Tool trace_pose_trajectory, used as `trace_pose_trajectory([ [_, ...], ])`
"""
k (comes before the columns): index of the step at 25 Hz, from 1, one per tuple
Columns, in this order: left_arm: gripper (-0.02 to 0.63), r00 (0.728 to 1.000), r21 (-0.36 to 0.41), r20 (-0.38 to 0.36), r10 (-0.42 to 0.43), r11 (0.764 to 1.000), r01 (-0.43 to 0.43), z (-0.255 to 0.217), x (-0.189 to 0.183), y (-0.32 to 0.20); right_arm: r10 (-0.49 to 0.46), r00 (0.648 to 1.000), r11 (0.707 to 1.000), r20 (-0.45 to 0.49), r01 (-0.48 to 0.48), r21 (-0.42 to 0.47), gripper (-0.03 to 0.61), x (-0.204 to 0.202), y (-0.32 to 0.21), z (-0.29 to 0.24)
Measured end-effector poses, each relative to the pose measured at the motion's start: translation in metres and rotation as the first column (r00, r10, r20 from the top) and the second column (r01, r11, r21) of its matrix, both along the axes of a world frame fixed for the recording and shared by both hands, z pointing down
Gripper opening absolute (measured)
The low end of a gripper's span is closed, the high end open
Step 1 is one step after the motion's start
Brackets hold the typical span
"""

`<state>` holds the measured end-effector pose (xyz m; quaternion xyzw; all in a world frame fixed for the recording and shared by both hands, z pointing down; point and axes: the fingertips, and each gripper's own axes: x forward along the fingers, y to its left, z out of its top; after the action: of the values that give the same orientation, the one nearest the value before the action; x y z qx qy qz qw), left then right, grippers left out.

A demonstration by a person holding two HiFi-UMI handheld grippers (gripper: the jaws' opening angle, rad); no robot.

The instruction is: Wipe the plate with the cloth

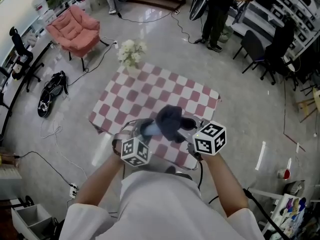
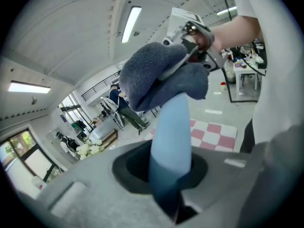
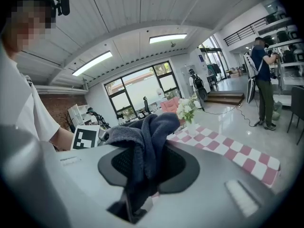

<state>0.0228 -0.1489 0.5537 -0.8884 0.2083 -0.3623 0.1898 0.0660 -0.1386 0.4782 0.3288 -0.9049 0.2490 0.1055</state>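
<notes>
A light blue plate is held edge-on above the near edge of the checkered table, with my left gripper shut on it. In the left gripper view the plate rises from between the jaws of my left gripper. A dark blue-grey cloth is bunched over the plate's far rim. My right gripper is shut on the cloth, which hangs from my right gripper. Seen from the left gripper, the cloth covers the plate's top, with the right gripper behind it.
White flowers stand at the table's far edge. A pink armchair sits at the far left, a bag and cables lie on the floor, and a person stands by shelves at the back right.
</notes>
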Motion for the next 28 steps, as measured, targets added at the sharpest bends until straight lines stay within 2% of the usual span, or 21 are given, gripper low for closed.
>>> trace_pose_trajectory([
  [11, 0.06, 0.999, 0.113, -0.03, 0.037, 0.993, -0.034, -0.028, -0.018, -0.005, 0.021, 1.0, 1.0, 0.02, -0.022, 0.004, 0.109, 0.019, -0.01, 0.005],
  [17, 0.06, 0.994, 0.179, -0.062, 0.094, 0.981, -0.081, -0.045, -0.022, -0.004, 0.022, 0.999, 1.0, 0.023, -0.022, 0.004, 0.109, 0.033, -0.018, 0.003],
  [23, 0.06, 0.988, 0.216, -0.07, 0.136, 0.969, -0.118, -0.054, -0.025, -0.006, 0.012, 1.0, 1.0, -0.015, -0.012, 0.0, 0.109, 0.045, -0.029, 0.011],
  [28, 0.06, 0.985, 0.242, -0.065, 0.158, 0.961, -0.138, -0.065, -0.025, -0.009, -0.009, 1.0, 1.0, 0.001, 0.009, 0.005, 0.109, 0.048, -0.036, 0.015],
])
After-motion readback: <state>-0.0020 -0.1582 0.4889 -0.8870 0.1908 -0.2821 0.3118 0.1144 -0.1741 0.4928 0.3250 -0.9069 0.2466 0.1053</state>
